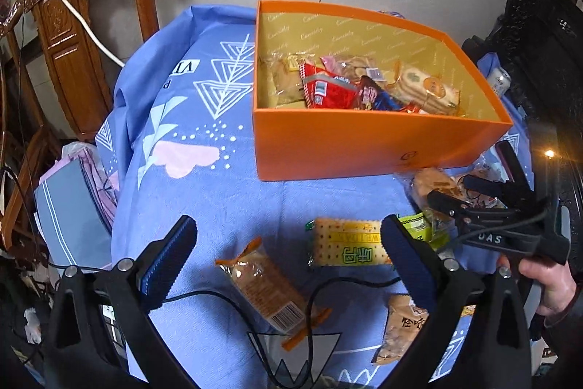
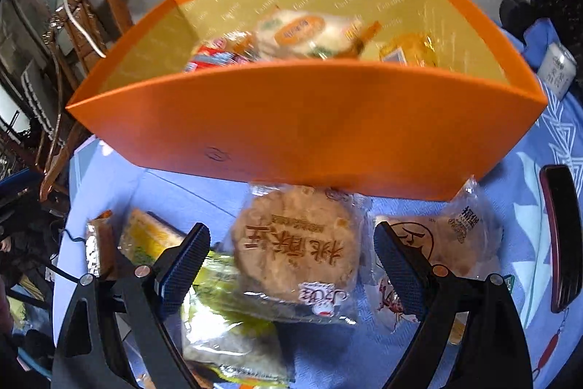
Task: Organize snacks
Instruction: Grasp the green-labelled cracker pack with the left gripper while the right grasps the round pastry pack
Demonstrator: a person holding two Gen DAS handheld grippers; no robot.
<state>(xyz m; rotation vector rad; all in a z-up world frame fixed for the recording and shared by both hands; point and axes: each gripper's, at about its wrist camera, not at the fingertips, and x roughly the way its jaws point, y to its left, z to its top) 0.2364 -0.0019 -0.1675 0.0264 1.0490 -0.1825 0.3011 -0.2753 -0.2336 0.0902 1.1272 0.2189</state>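
Note:
An orange box [image 1: 349, 148] [image 2: 291, 119] with a gold lining stands on the blue cloth and holds several wrapped snacks [image 1: 328, 86]. My left gripper [image 1: 288, 254] is open above a clear-wrapped cake [image 1: 266, 290] and a yellow cracker pack [image 1: 346, 246]. A further brown snack [image 1: 400, 327] lies at the lower right. My right gripper [image 2: 291, 257] [image 1: 459, 192] is open, its fingers either side of a round walnut cookie pack [image 2: 295, 250] just in front of the box. Next to the cookie lie a green-wrapped snack [image 2: 233, 323] and another clear pack [image 2: 448, 243].
A carved wooden chair [image 1: 73, 35] with a white cable stands beyond the table's far left corner. A dark phone-like object [image 2: 561, 236] lies at the right of the cloth, a can [image 2: 557, 68] beyond it. Black cables [image 1: 255, 301] cross the near cloth. Dark furniture [image 1: 539, 24] rises at right.

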